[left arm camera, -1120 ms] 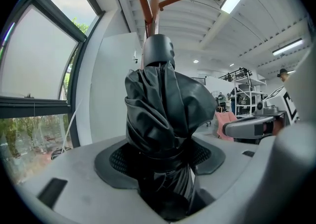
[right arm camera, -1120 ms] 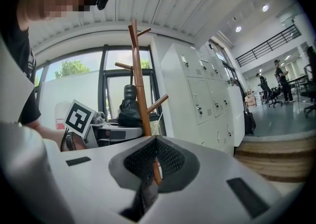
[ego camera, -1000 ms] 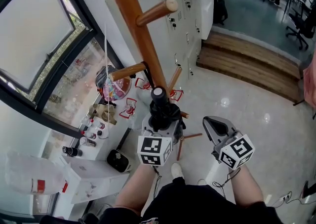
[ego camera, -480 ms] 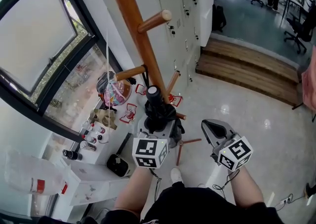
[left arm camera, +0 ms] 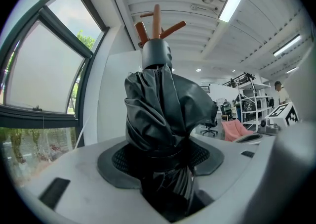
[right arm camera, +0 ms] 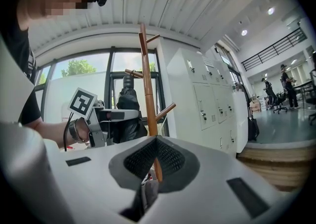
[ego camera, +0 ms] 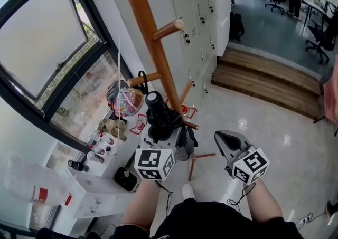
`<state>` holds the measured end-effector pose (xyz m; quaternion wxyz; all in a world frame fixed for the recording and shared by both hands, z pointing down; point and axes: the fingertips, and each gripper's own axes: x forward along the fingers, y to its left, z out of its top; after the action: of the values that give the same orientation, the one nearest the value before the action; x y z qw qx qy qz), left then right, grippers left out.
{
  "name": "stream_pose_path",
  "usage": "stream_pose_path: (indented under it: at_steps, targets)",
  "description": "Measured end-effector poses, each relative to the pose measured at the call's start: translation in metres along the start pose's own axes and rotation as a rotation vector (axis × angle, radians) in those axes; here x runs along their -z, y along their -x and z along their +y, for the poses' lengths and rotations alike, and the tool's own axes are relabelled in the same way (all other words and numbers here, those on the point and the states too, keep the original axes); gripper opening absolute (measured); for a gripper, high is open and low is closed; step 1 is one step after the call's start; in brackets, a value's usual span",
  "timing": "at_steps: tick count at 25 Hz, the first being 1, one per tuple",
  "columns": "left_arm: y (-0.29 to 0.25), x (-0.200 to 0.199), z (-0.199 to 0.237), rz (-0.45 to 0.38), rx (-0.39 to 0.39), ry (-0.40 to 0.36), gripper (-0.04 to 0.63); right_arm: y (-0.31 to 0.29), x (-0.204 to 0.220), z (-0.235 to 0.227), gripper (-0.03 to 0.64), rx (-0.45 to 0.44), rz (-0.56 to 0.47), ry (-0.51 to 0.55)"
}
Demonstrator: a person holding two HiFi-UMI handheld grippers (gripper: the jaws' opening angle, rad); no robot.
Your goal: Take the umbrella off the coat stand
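Gripping the umbrella (left arm camera: 163,119) round its bunched black fabric, the left hand-held gripper (left arm camera: 165,173) has its jaws set wide. They have just been closing slightly, and the pads press the folds on both sides. The umbrella is folded and stands upright out of the jaws, with its rounded cap at 12 o'clock in the left gripper view. In the head view the left hand-held gripper (ego camera: 168,140) sits at about 6 o'clock of the umbrella (ego camera: 160,114), and its marker cube (ego camera: 154,164) faces the camera.

The umbrella is just beside the coat stand (ego camera: 150,32), at 9 o'clock of the pole's lower part. Whether they touch, I cannot tell. A thin black loop (ego camera: 142,74) hangs over a low peg (ego camera: 143,79); whose loop it is, I cannot tell.

The right hand-held gripper (ego camera: 228,140) is at 3 o'clock of the left one, well apart from it. In the right gripper view the right hand-held gripper (right arm camera: 155,141) has its jaw tips together with nothing between them. The coat stand (right arm camera: 145,84) is straight ahead of it and the left one is at 9 o'clock.

Farther out in the head view:
- window (ego camera: 47,37) at 10 o'clock
- grey lockers (ego camera: 198,6) at 1 o'clock
- wooden step (ego camera: 264,82) at 2 o'clock
- white counter (ego camera: 97,193) with small bottles (ego camera: 103,143) at 8 o'clock
- glossy floor (ego camera: 285,143) at 3 o'clock
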<state>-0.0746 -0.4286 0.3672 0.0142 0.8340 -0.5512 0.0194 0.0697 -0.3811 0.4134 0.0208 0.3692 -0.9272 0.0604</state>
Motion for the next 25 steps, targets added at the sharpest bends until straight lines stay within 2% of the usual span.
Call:
stream_pose_path:
  at_steps: [12,18,25]
  targets:
    - [0.036,-0.021,0.013,-0.061,-0.102,0.008,0.252,0.006,-0.009,0.013,0.054,-0.061,-0.007,0.032]
    - [0.065,-0.015,0.010,-0.052,-0.157,0.013,0.252,0.015,-0.012,0.025,0.054,-0.109,-0.006,0.053]
    - [0.104,0.004,-0.013,-0.015,-0.216,0.044,0.250,0.042,-0.006,0.035,0.054,-0.162,0.017,0.063]
